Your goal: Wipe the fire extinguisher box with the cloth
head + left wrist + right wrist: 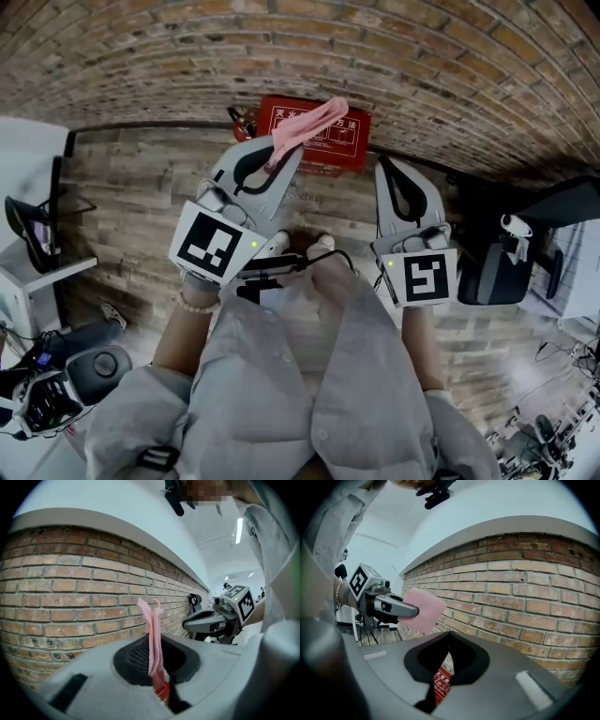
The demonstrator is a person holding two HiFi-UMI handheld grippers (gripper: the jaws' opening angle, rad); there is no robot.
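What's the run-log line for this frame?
left gripper: shut on pink cloth | right gripper: shut, empty | fire extinguisher box: against brick wall | cloth: off box

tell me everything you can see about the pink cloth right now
The pink cloth is a small, thin, soft-looking piece of fabric. From the side it shows as a flat, roughly square patch, and edge-on as a folded strip. The left claw is shut on one end, and the rest sticks out past the tips. It is held in the air before the brick wall, over the red fire extinguisher box. Only the claw seems to touch it.
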